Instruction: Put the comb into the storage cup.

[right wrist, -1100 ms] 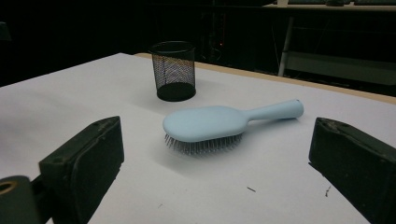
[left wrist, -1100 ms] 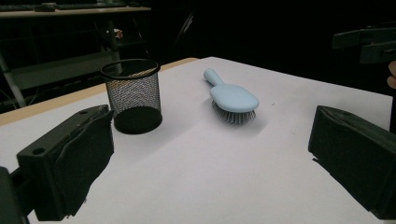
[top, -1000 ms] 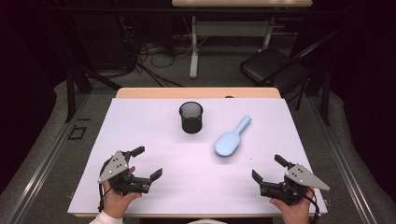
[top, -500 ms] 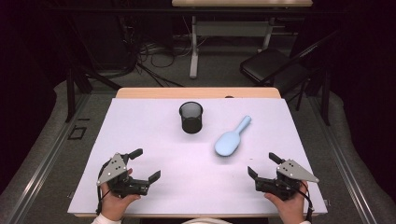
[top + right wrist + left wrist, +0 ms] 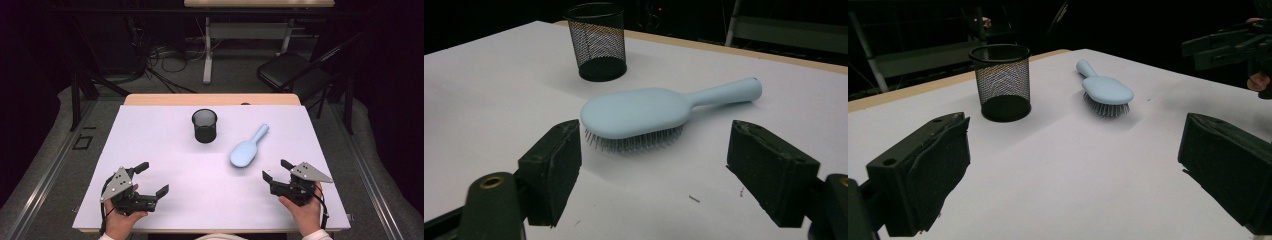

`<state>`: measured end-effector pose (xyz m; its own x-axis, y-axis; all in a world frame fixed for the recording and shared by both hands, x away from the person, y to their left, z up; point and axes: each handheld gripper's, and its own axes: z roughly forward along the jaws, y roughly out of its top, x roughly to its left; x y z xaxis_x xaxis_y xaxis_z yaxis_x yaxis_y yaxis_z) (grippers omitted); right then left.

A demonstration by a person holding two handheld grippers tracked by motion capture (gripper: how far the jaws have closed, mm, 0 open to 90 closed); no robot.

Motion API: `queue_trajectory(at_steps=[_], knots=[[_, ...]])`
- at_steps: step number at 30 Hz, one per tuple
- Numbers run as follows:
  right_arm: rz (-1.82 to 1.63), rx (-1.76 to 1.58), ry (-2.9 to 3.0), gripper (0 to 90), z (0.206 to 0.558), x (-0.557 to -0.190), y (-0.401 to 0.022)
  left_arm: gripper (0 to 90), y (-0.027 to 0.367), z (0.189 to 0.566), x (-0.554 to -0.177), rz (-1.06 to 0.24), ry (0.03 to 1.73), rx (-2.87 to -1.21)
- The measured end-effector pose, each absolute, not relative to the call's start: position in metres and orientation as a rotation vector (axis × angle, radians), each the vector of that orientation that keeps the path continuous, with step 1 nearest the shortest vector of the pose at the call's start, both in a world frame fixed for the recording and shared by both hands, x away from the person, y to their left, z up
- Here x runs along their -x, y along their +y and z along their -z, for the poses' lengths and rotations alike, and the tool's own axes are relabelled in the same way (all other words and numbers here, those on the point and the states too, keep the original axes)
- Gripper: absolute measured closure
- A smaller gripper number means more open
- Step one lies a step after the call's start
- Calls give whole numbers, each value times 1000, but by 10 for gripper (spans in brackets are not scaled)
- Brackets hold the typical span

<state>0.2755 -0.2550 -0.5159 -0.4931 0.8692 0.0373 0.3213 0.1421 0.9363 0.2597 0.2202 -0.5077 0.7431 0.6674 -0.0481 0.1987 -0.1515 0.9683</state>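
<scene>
A pale blue hairbrush (image 5: 246,150) lies bristles down on the white table (image 5: 150,145), its handle pointing away toward the far right, well apart from a black mesh cup (image 5: 205,125) standing upright to its left. Your right gripper (image 5: 278,171) sits just short of the brush head, empty; its jaws have just been closing but remain fairly wide. You appear to be approaching for a grasp; next, line up on the head or handle. Your left gripper (image 5: 153,177) rests wide and empty at the near left.

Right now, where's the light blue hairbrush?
In the high view, the light blue hairbrush lies bristles-down right of centre on the white table, between the black mesh cup and the right gripper.
</scene>
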Motion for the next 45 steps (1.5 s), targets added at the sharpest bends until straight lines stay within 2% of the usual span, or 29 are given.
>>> queue_trajectory(at_steps=[1, 12, 24, 33, 44, 45], knots=[[-1328, -1131, 1889, 265, 516, -280, -255, 4, 221, 508, -261, -472, 697, -1706], [-1298, -1197, 1965, 385, 521, -294, -257, 7, 221, 509, -261, -466, 707, -1715], [-1267, -1320, 1981, 429, 527, -307, -266, 7, 220, 510, -262, -463, 711, -1714], [-1312, -1369, 1947, 509, 530, -311, -282, 7, 219, 511, -264, -462, 710, -1713], [-1238, -1391, 1977, 502, 529, -315, -287, 7, 217, 511, -268, -450, 710, -1715], [-1207, -1384, 1985, 547, 526, -315, -287, 7, 217, 511, -269, -448, 711, -1716]])
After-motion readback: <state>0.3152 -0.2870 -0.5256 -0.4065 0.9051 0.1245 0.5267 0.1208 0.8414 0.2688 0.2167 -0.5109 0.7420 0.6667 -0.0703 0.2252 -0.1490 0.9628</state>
